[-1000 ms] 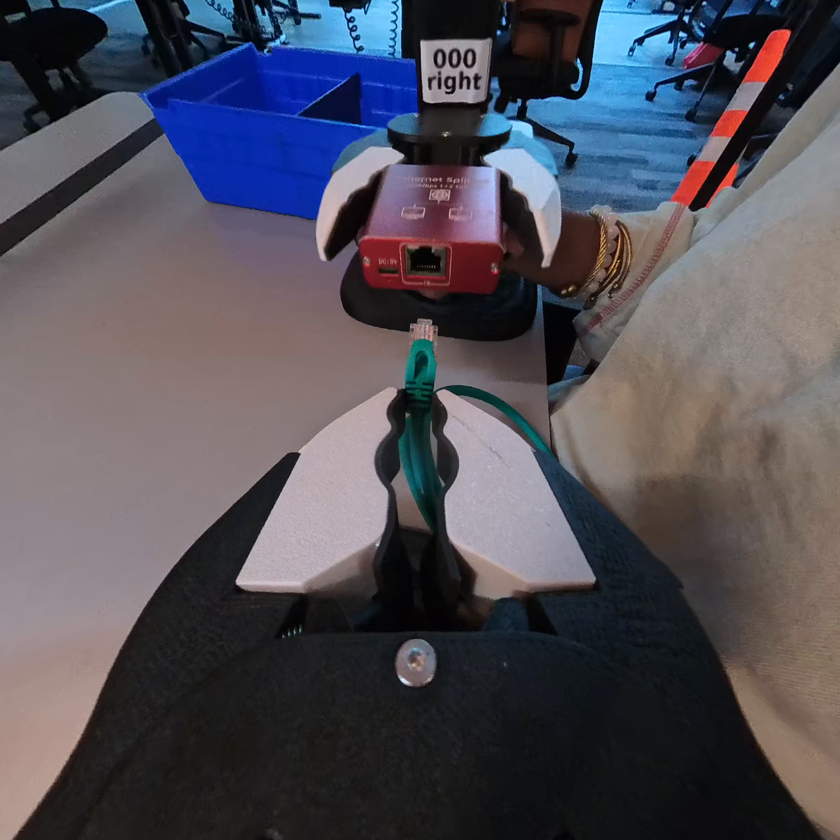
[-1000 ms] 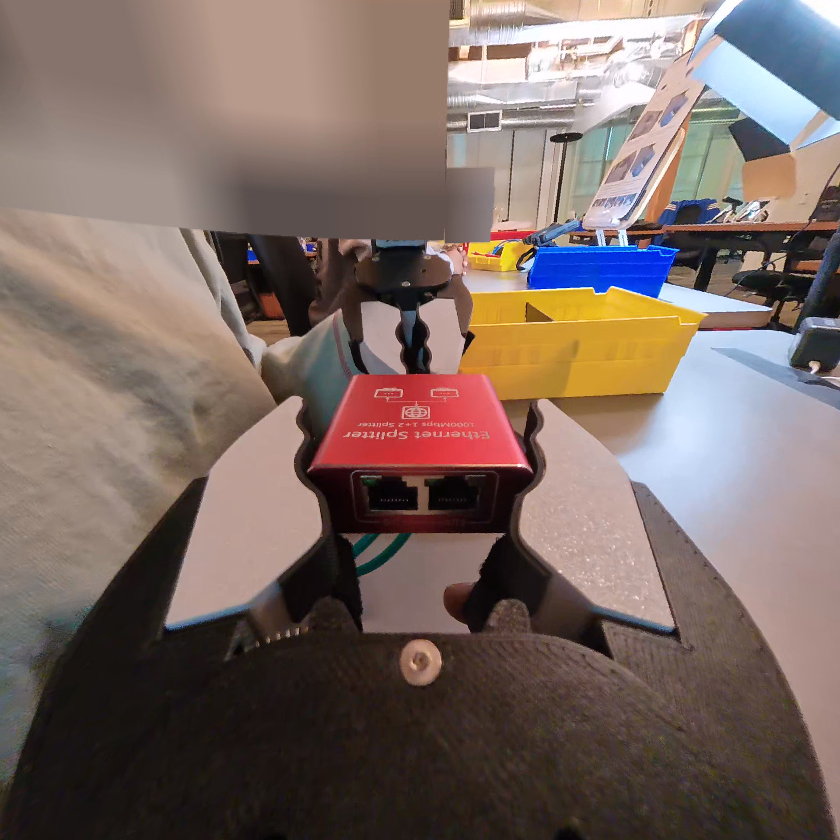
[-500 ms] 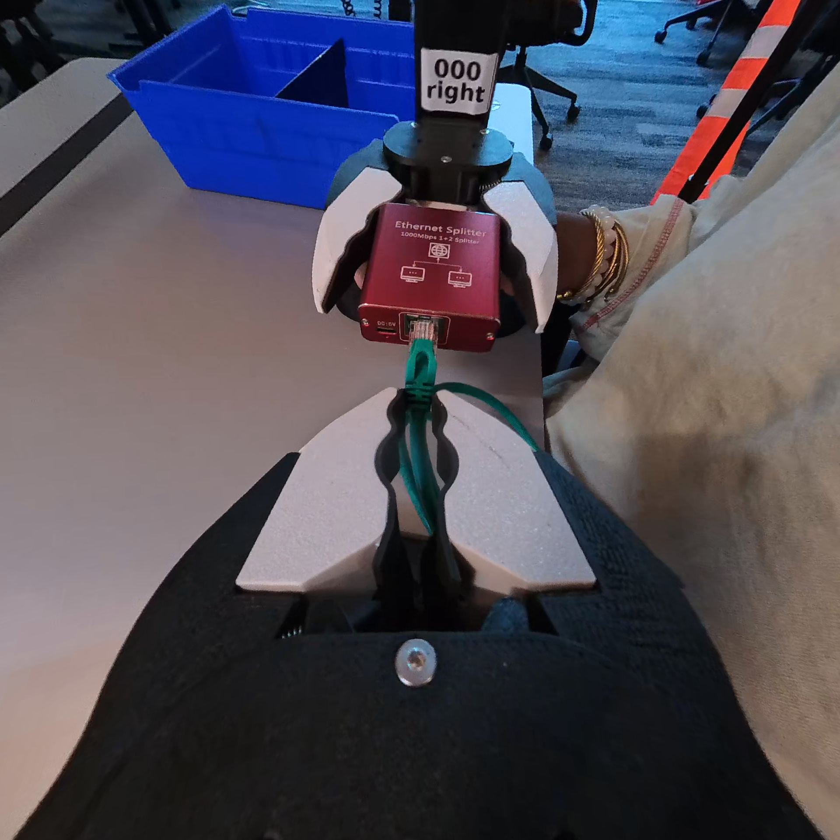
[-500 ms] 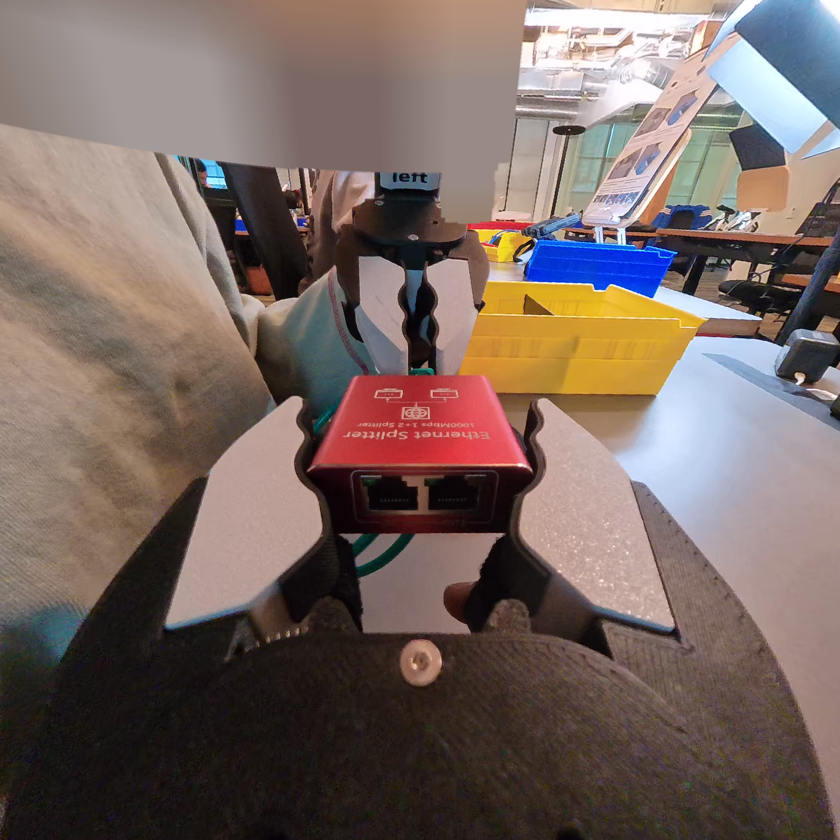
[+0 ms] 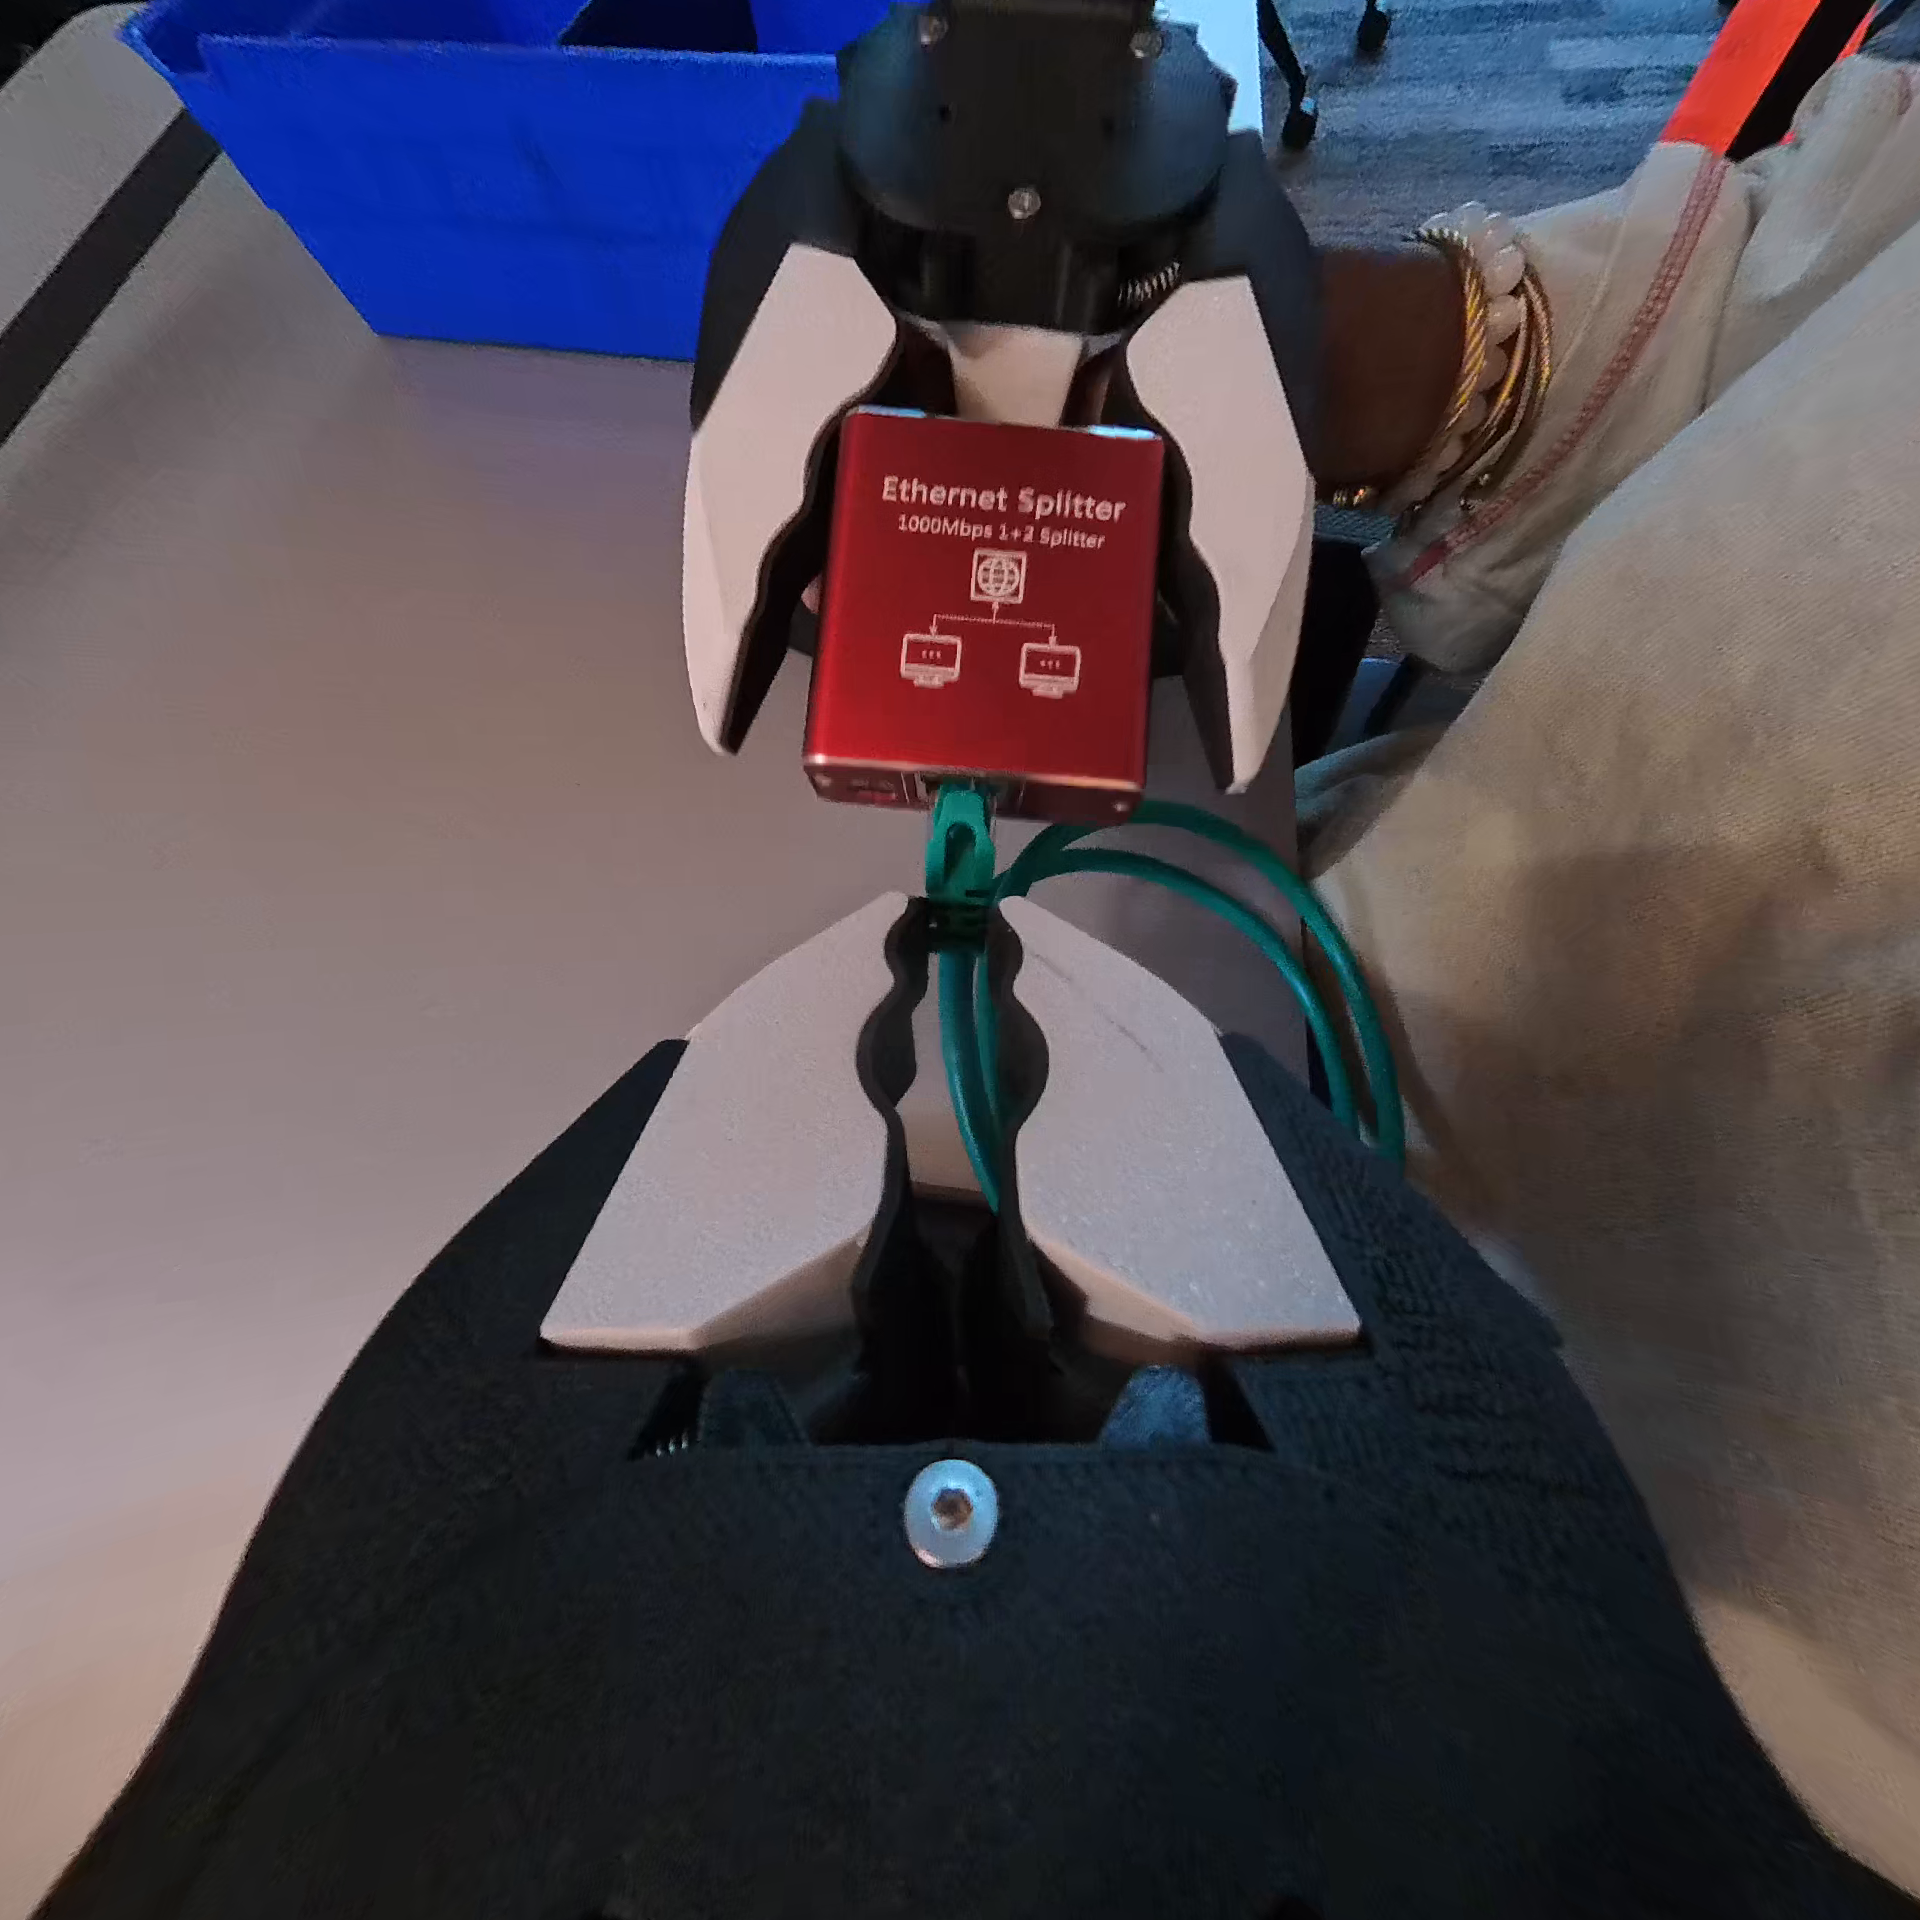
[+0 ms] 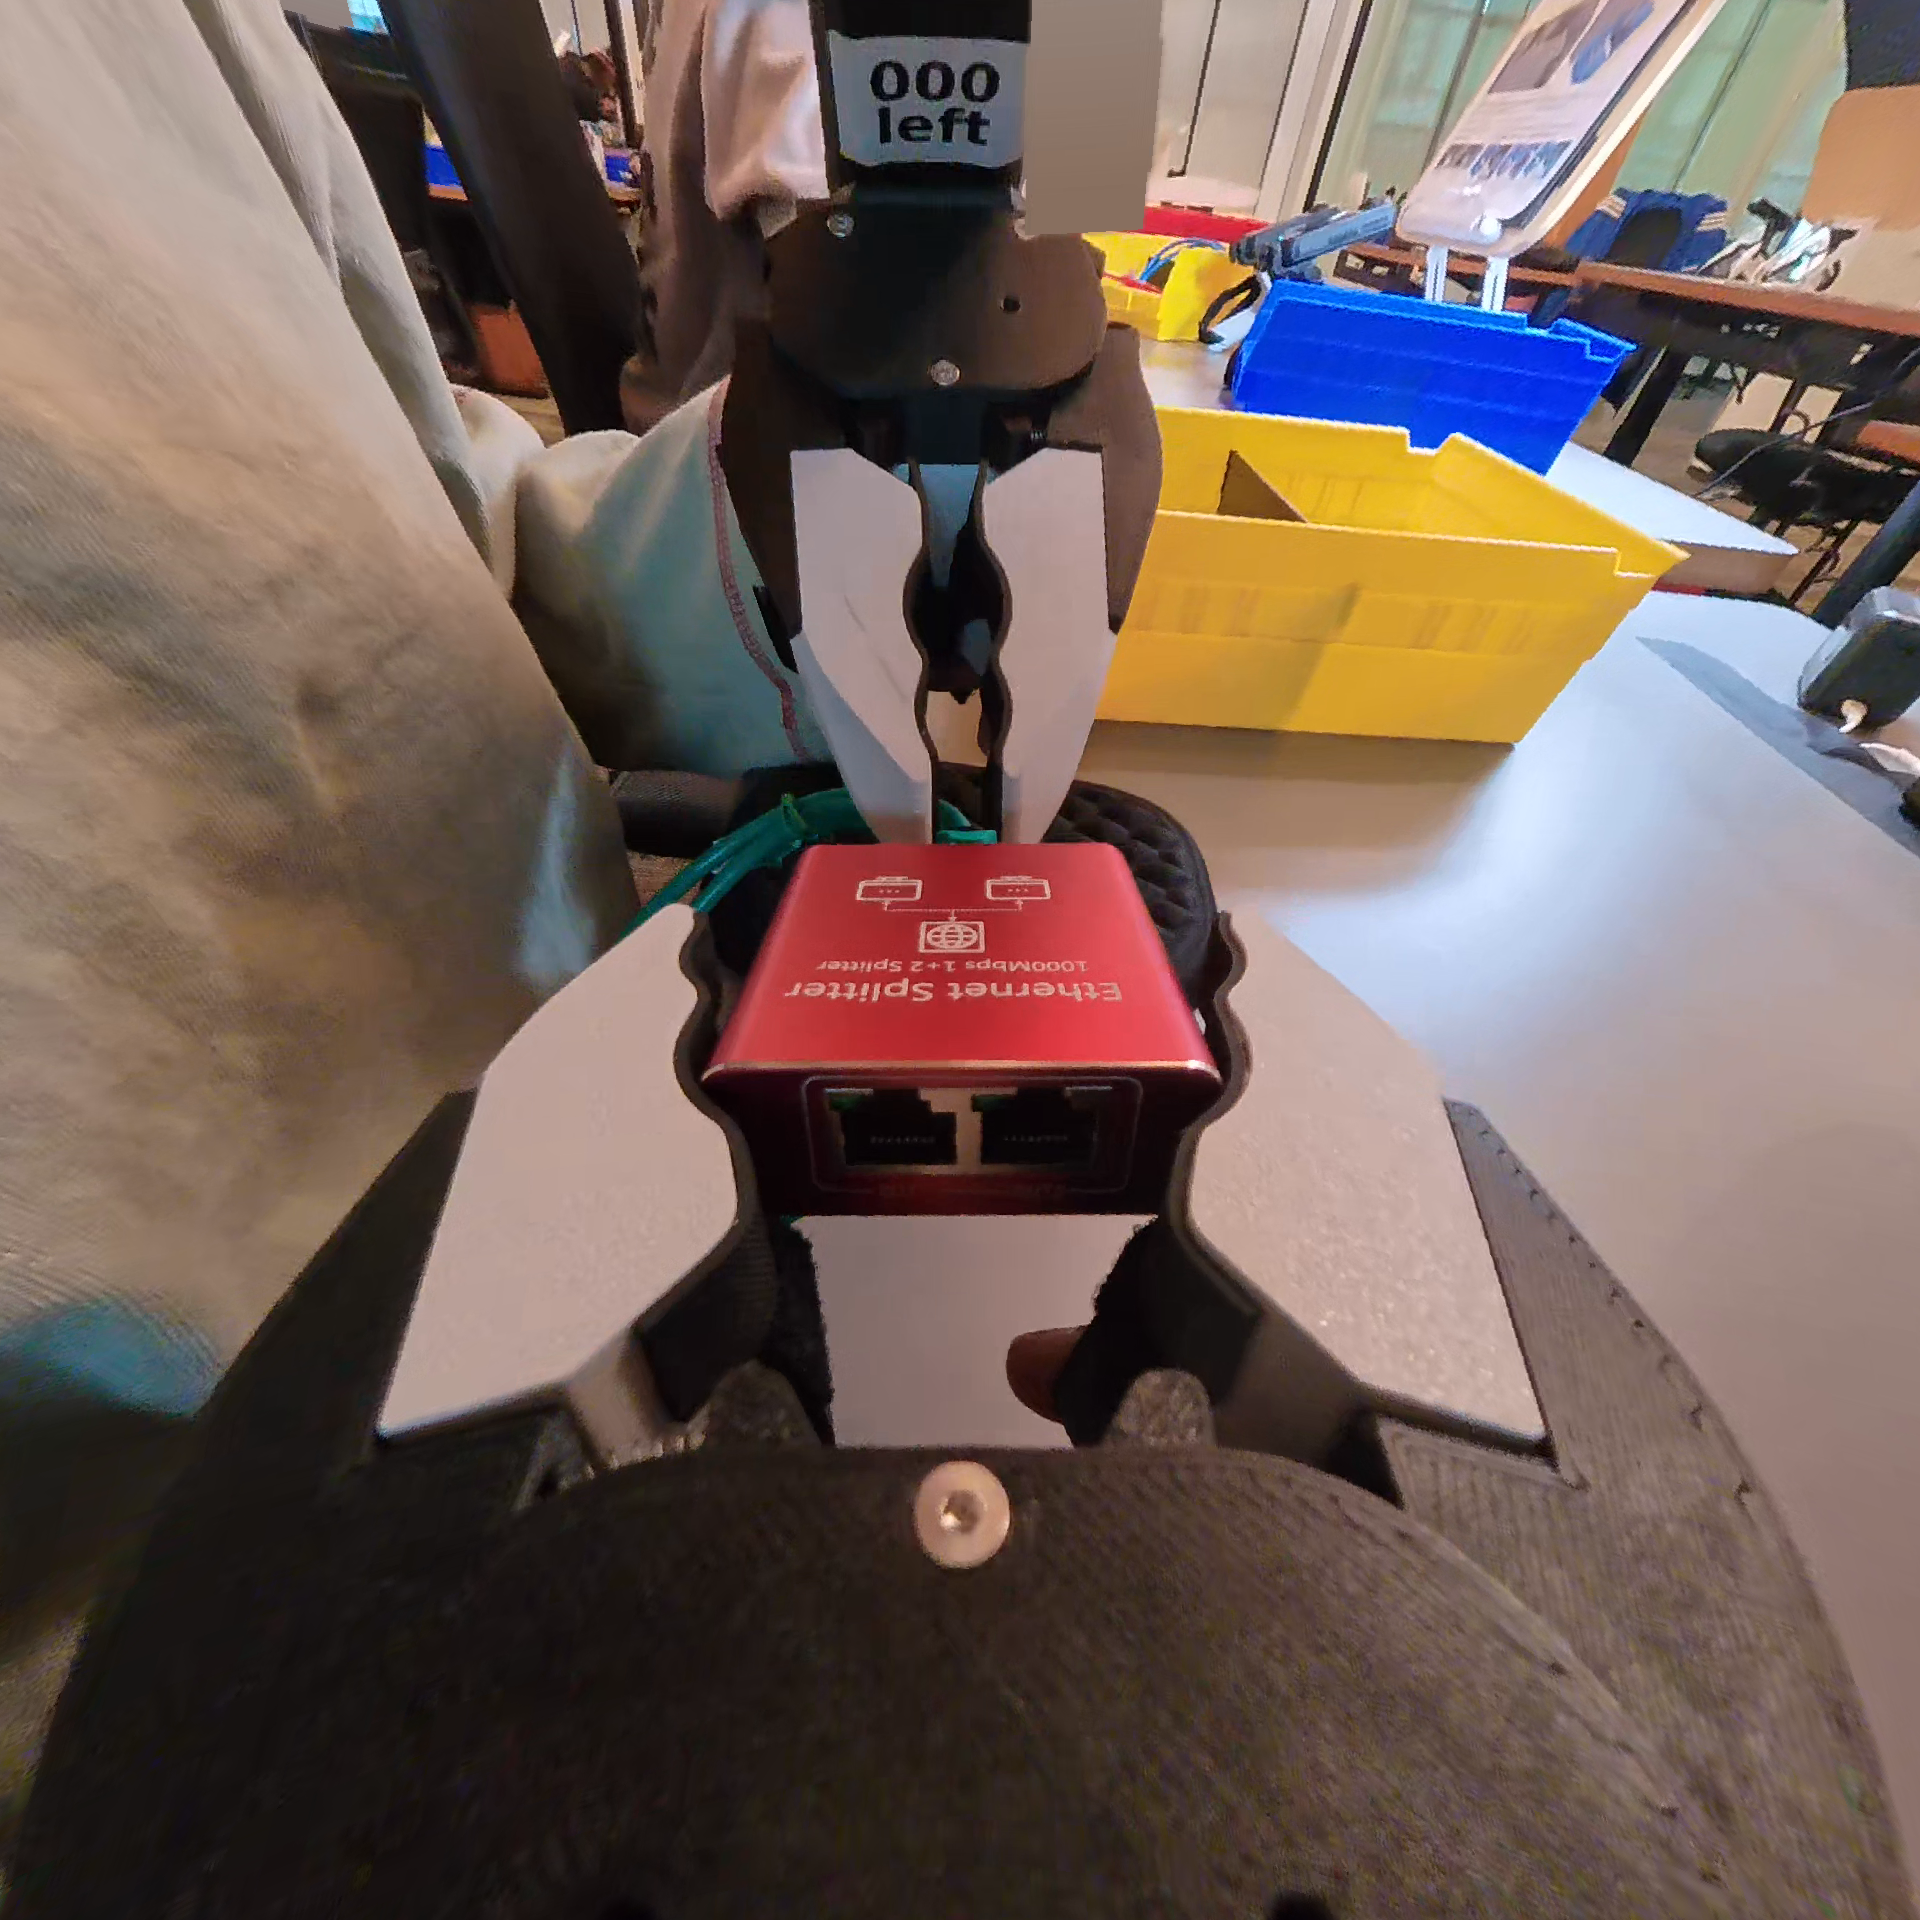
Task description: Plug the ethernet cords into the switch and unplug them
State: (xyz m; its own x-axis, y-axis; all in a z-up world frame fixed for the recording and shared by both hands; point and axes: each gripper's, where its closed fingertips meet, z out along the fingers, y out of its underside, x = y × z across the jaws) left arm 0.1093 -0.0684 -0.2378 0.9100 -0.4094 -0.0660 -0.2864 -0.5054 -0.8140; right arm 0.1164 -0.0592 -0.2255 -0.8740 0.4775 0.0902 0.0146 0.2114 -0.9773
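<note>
Change: green plug [image 5: 958,831], a second before clear of the port with a gap showing, half a second before at the port mouth, now sunk into the single port on the red switch [image 5: 987,613]; clear tip no longer visible, only the green boot left outside.
Left gripper [image 5: 951,914]: narrow, clamped on the green ethernet cord [image 5: 961,1039] just behind the boot; pointed toward 12 o'clock in the left wrist view.
Right gripper [image 6: 961,1039]: closed on the switch by its two side walls, held above the grey table [image 5: 364,727]; seen at 12 o'clock from the left wrist view, facing back.
Switch: straight ahead of both cameras, top face up; double ports [image 6: 961,1132] on the right-wrist side, both unfilled.
Cord slack: looped out toward 3 o'clock in the left wrist view, alongside the cream sleeve [image 5: 1558,935]; more green cable at 10 o'clock of the switch in the right wrist view.
Surroundings: blue bin [image 5: 468,177] at 11 o'clock in the left wrist view; yellow bin [image 6: 1351,582] at 2 o'clock in the right wrist view.
Meaning: first insertion judged essentially done; latch click not confirmable from the pictures.
Left to do: likely a release or tug test, then the two free ports, then unplugging.
Risk: side pull from the loop, or a tilted switch straining the latch tab.
</note>
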